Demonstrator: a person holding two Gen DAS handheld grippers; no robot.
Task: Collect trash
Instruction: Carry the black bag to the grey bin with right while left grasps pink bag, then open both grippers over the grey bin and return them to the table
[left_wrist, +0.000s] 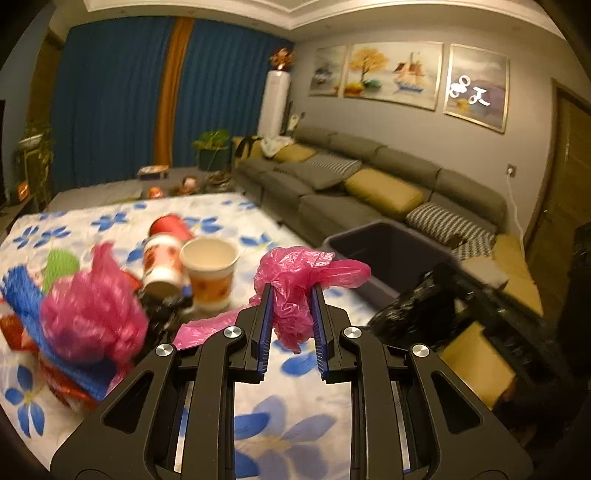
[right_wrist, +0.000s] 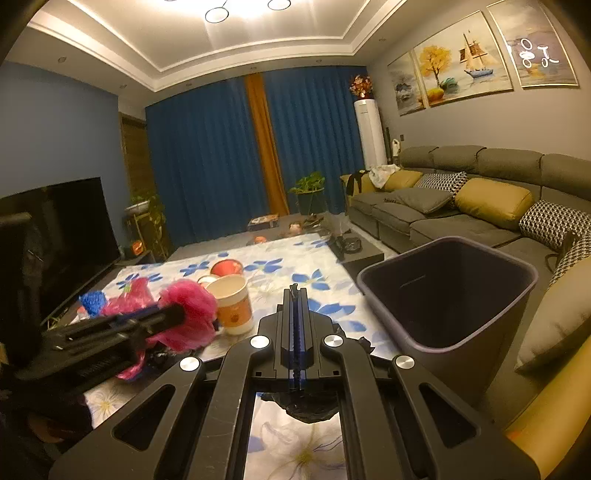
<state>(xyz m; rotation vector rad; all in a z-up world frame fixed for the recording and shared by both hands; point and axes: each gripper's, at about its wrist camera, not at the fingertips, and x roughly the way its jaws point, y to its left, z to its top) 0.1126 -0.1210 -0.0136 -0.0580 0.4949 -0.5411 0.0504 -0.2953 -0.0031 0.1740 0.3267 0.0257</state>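
Up front, a crumpled pink plastic bag (left_wrist: 295, 284) bulges thin and glossy between the blue pads of the left gripper (left_wrist: 291, 295), whose jaws stand narrow and pinch it above the flower-print surface (left_wrist: 288, 417). The right gripper (right_wrist: 295, 295) is fully closed on a fold of black plastic bag (right_wrist: 303, 406), which hangs crinkled beneath its fingers. A dark bin (right_wrist: 447, 295) stands just right of both, at the surface's edge.

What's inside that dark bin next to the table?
The bin looks empty: only its bare dark inner walls show from the right wrist view. Its near rim hides the very bottom, so that part stays unseen.
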